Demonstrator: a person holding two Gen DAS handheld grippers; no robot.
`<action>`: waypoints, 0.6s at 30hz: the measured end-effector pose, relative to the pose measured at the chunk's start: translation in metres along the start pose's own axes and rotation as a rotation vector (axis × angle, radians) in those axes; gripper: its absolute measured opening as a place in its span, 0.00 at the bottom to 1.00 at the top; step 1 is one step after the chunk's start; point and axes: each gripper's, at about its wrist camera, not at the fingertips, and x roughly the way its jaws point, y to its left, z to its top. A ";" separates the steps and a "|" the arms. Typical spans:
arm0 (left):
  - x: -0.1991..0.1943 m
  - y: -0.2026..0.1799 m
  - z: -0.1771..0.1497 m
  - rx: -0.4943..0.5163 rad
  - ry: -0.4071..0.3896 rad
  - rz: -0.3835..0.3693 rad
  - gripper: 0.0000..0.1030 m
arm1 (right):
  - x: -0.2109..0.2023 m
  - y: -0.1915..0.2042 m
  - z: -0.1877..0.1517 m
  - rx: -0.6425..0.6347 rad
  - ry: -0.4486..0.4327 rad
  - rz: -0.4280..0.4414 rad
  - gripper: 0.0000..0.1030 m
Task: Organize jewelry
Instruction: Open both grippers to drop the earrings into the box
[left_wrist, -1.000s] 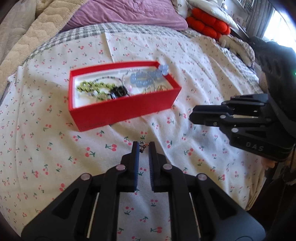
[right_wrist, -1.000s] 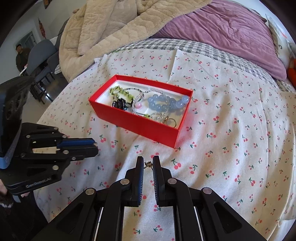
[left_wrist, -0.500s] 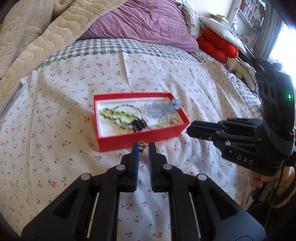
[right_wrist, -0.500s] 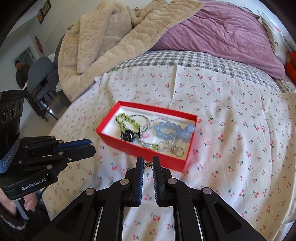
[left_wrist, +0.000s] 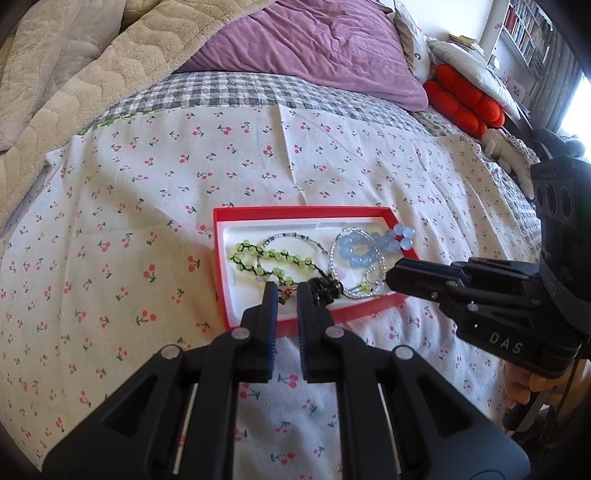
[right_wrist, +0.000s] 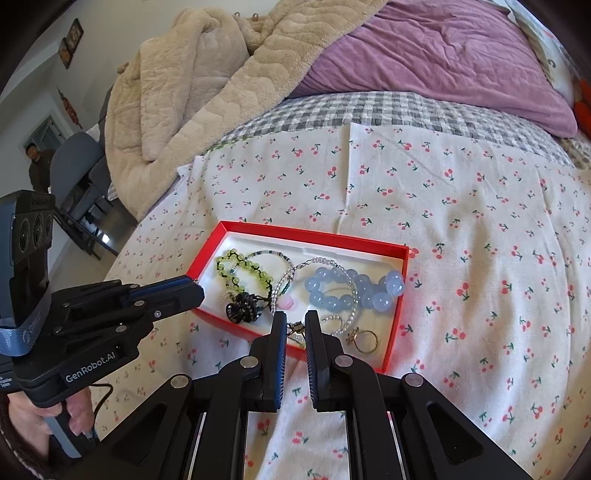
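Observation:
A red box (left_wrist: 295, 212) (right_wrist: 314, 236) with a white lining lies on the cherry-print sheet. It holds a green bead bracelet (left_wrist: 273, 256), a blue bead bracelet (right_wrist: 332, 291), a black piece (right_wrist: 242, 308), a clear bead strand and a gold ring (right_wrist: 365, 339). My left gripper (left_wrist: 285, 288) is shut on a small red-and-gold trinket (left_wrist: 286, 293) over the box's near edge. Shut likewise, my right gripper (right_wrist: 295, 317) pinches a small gold trinket (right_wrist: 295, 328) above the box's near wall. Each gripper also shows from the side in the other's view (right_wrist: 195, 291) (left_wrist: 389, 275).
The bed carries a beige blanket (right_wrist: 207, 85) at the back left, a purple pillow (left_wrist: 314, 48) and red cushions (left_wrist: 465, 99) at the back right. A person and a grey chair (right_wrist: 74, 155) are beyond the bed's left edge.
Both grippers have moved forward from the bare sheet to the box, and their tips now hang over its near edge. Each still pinches its small trinket.

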 end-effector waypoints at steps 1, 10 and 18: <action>0.001 0.000 0.001 0.000 0.000 0.000 0.11 | 0.003 0.000 0.001 0.001 0.002 -0.002 0.10; 0.009 -0.001 0.003 0.013 -0.002 0.007 0.11 | 0.015 -0.009 0.002 0.014 0.015 -0.010 0.10; 0.009 -0.006 0.002 0.045 -0.031 0.043 0.53 | 0.015 -0.014 0.003 0.040 0.031 0.008 0.13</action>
